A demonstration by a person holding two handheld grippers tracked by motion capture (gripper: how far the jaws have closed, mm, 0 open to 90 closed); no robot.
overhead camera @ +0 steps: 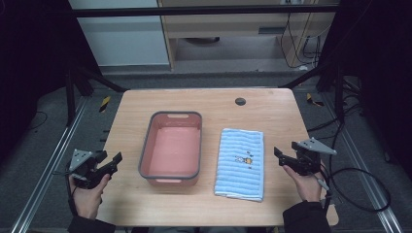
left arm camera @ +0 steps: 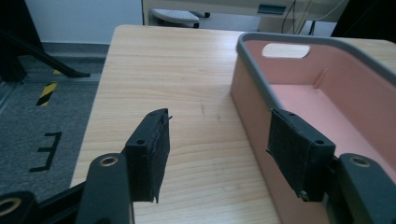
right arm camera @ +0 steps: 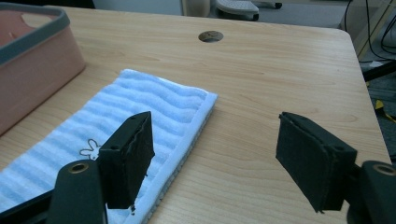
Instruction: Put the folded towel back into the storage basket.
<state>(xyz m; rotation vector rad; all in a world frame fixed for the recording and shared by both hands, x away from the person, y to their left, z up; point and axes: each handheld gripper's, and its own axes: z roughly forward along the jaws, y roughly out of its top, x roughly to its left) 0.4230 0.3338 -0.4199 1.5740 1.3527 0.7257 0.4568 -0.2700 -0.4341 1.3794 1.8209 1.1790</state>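
A light wooden table (overhead camera: 126, 116) with rounded corners and a small round hole (overhead camera: 240, 101) near its far edge carries a pink tub (overhead camera: 169, 173) with a grey rim at its middle and, just beside it, a folded blue striped towel (overhead camera: 240, 165).

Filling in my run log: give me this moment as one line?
left gripper: open, idle | right gripper: open, idle | towel: folded, right of basin | basin: empty

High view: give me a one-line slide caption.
Empty pink basin and folded blue striped towel side by side on the wooden table, open tongs at left and right.
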